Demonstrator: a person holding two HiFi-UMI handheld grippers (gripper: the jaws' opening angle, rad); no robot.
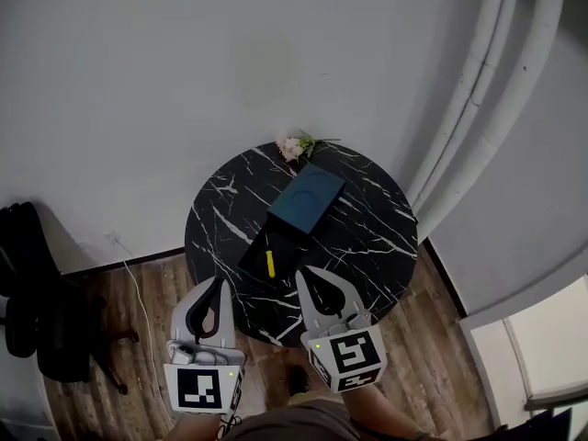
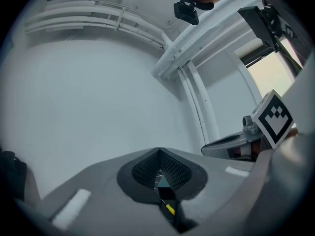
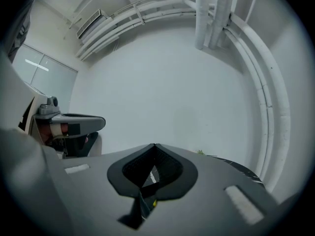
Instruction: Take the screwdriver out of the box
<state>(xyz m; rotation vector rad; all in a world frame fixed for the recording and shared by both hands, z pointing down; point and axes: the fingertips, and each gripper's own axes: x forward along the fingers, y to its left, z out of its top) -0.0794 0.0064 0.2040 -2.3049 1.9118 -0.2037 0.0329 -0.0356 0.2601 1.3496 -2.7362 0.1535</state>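
Observation:
A yellow-handled screwdriver [image 1: 270, 263] lies in the open black tray of a box [image 1: 258, 250] on the near side of a round black marble table [image 1: 367, 237]. The box's blue lid [image 1: 306, 200] rests slantwise over the tray's far end. My left gripper [image 1: 218, 281] hangs at the table's near edge, left of the tray, jaws together and empty. My right gripper [image 1: 300, 272] is just right of the screwdriver, also shut and empty. Through the closed jaws, the screwdriver [image 2: 170, 209] shows low in the left gripper view, and a sliver of the screwdriver [image 3: 154, 203] shows in the right gripper view.
A small bunch of pale flowers [image 1: 294, 145] lies at the table's far edge by the white wall. White pipes [image 1: 478, 90] run down the wall at the right. A black chair [image 1: 28, 283] stands on the wood floor at the left, with a white cable [image 1: 138, 292] nearby.

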